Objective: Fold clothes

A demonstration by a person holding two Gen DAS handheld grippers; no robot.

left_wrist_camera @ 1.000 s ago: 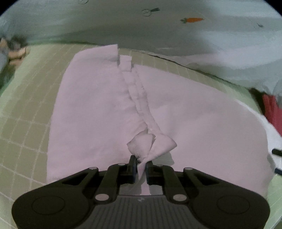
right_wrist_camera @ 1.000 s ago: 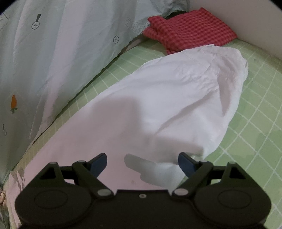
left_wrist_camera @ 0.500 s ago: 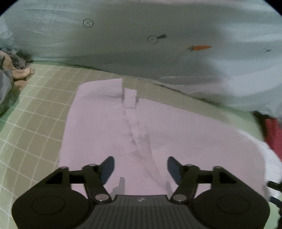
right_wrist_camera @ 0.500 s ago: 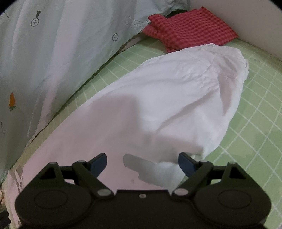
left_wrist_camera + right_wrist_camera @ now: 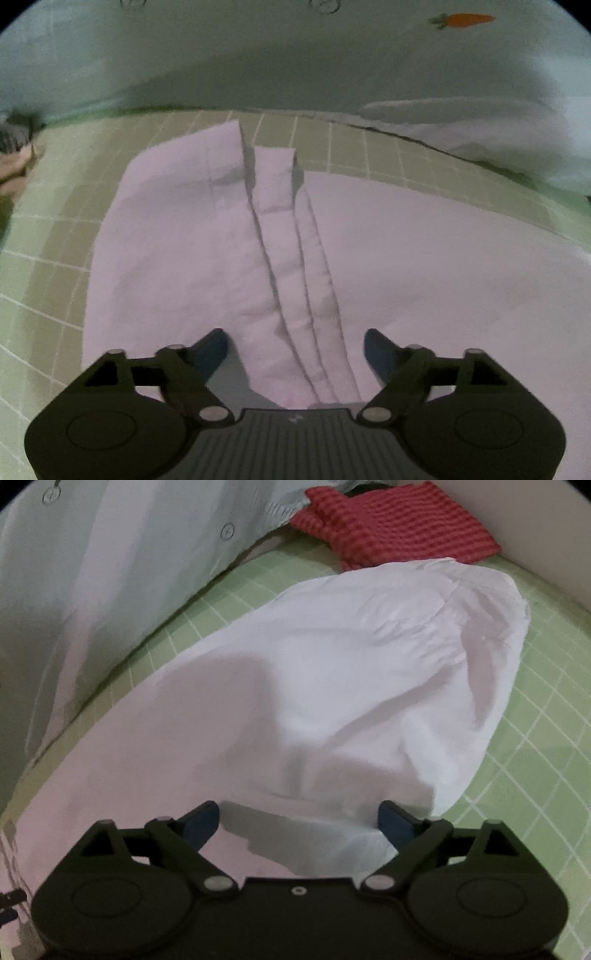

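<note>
Green gridded mat [image 5: 55,229] lies under the white garment [image 5: 406,258], which I see spread toward twelve o'clock. My left gripper [image 5: 295,350] gapes wide astride its seam, gripping nothing; my right gripper [image 5: 299,823] is equally spread, empty, over the cloth.

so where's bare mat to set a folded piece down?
Bare green mat lies right of the white garment, up to the wall. A narrower strip lies left of the garment. Crowded: the far corner with the red checked cloth, and the patterned sheet side.
</note>
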